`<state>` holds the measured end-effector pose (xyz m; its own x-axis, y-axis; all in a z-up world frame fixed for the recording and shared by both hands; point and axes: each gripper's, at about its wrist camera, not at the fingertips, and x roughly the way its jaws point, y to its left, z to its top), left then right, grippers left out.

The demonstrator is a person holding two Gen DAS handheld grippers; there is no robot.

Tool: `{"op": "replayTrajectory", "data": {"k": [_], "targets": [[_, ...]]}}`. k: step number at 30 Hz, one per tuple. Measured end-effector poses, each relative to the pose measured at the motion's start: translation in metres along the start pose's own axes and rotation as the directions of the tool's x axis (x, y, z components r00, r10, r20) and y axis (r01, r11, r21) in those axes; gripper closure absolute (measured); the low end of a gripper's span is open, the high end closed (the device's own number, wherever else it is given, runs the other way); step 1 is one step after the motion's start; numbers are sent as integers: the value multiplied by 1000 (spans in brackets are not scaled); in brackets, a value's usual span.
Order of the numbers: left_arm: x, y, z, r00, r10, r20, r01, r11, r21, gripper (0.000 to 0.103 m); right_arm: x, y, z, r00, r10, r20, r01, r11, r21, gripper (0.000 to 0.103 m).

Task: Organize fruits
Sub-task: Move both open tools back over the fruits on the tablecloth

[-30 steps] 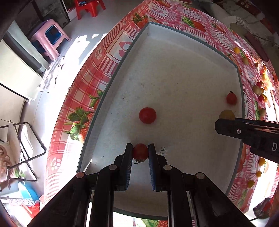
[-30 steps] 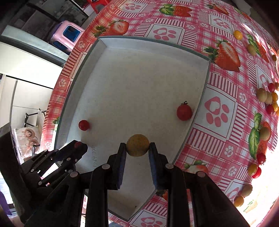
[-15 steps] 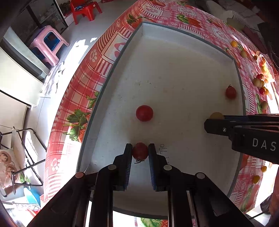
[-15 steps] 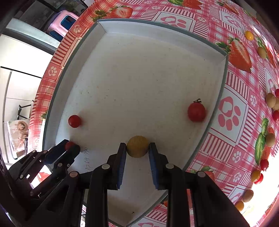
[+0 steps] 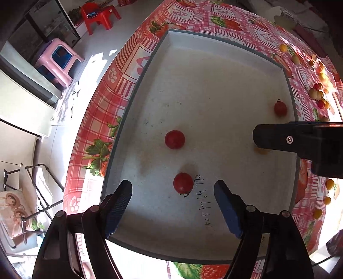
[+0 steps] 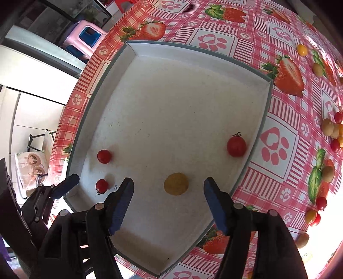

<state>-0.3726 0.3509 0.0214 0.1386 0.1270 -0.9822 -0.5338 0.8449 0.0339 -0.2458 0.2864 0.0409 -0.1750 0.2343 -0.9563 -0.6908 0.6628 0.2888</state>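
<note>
Floor: pale grey floor (image 5: 120, 38), with a bright patch of sunlight (image 5: 94, 64) near the table.
Stools: a pink plastic stool (image 5: 59, 61) with a blue inside; behind it a red plastic chair (image 5: 98, 14).
Cabinet: a dark glass-front cabinet (image 5: 49, 23) at the far wall.
Left side: a white cupboard (image 5: 19, 100) and a folding metal rack (image 5: 40, 188).
Table cover: red checked tablecloth (image 6: 214, 25) with strawberries and paw prints.

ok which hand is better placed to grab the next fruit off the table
Right, probably. The loose fruit lies on the cloth past the tray's right wall, the right gripper's side. Both grippers have just opened; the left gripper sits by the far left wall.
</note>
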Motion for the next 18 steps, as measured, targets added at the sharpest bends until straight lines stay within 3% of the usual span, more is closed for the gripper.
{"op": "replayTrajectory", "data": {"k": [8,18], "targets": [[-15,-28,8,1000,-8,27,6,996,93,23,-37,-30,-4,998,-2,67,-3,997,77,24],[-41,-93,26,993,-94,64,76,967,245,23,-68,-123,-64,993,-90,82,63,957,281,24]]}}
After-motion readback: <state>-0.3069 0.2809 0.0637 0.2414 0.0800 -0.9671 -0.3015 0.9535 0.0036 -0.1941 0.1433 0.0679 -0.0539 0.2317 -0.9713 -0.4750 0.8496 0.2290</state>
